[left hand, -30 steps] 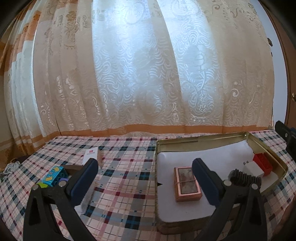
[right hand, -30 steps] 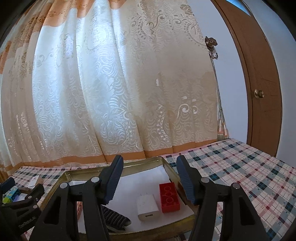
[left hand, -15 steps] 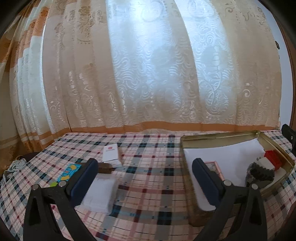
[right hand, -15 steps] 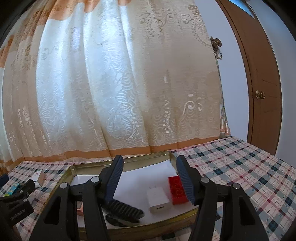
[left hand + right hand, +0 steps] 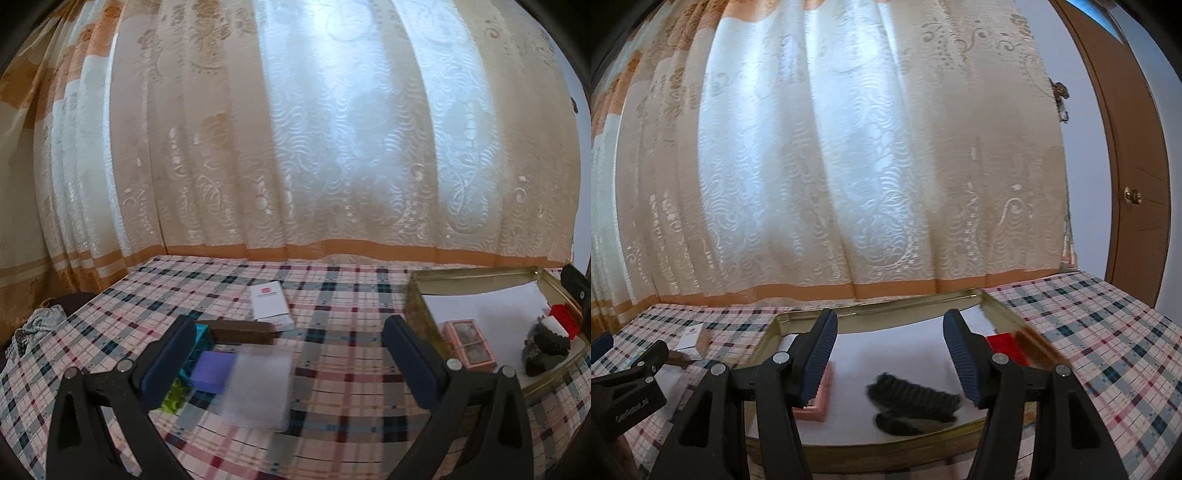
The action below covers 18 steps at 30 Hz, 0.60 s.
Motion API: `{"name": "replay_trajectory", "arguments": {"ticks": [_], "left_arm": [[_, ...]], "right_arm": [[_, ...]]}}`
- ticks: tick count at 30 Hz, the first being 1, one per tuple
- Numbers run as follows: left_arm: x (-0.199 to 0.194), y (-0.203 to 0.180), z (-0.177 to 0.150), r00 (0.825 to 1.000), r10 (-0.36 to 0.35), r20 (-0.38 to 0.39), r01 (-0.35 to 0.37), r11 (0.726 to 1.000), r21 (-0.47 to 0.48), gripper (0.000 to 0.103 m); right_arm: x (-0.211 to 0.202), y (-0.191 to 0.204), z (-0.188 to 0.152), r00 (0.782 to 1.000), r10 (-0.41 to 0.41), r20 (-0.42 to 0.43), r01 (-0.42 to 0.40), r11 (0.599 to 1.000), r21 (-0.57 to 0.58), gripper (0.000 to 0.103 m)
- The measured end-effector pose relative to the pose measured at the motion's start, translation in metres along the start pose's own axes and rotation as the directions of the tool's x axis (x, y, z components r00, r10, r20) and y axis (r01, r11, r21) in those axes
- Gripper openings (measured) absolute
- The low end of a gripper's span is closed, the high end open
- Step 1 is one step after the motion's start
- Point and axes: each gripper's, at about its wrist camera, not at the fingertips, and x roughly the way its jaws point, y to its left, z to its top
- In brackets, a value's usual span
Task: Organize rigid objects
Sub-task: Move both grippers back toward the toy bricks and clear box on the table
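From the left wrist, the left claw stood wide open with nothing between its pads, hanging over the loose items on the checked surface. The landmark was the gold tin tray, off to the right. Well left of the tray lay a translucent white flat box, blurred, with a purple block touching its left edge and a blue-green toy block half hidden behind the left finger. A dark brown bar lay beyond them, its long axis running across the view toward the tray, and a white card box lay farther back, its long axis pointing away from the camera. The step in hand looked like choosing the next piece to collect. The next move would call for lowering onto one piece, likely the white flat box, and squaring the pads to its shorter sides.

From the right wrist, the right claw was open and empty over the tin tray. Inside the tray lay a black comb-like clip, its long axis running from left to lower right, a pink framed box at the tray's left side, and a red brick by its right wall. This hand seemed merely to wait.
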Motion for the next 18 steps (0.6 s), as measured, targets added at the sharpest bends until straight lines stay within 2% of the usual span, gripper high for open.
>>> {"name": "replay_trajectory", "arguments": {"ticks": [18], "left_arm": [[0.021,0.060,0.000,0.999,0.026,-0.038,-0.029,0.996,-0.084,0.103]], "right_arm": [[-0.001,0.074,-0.010,0.993,0.106,-0.042,-0.106,0.994,0.004,0.062]]}}
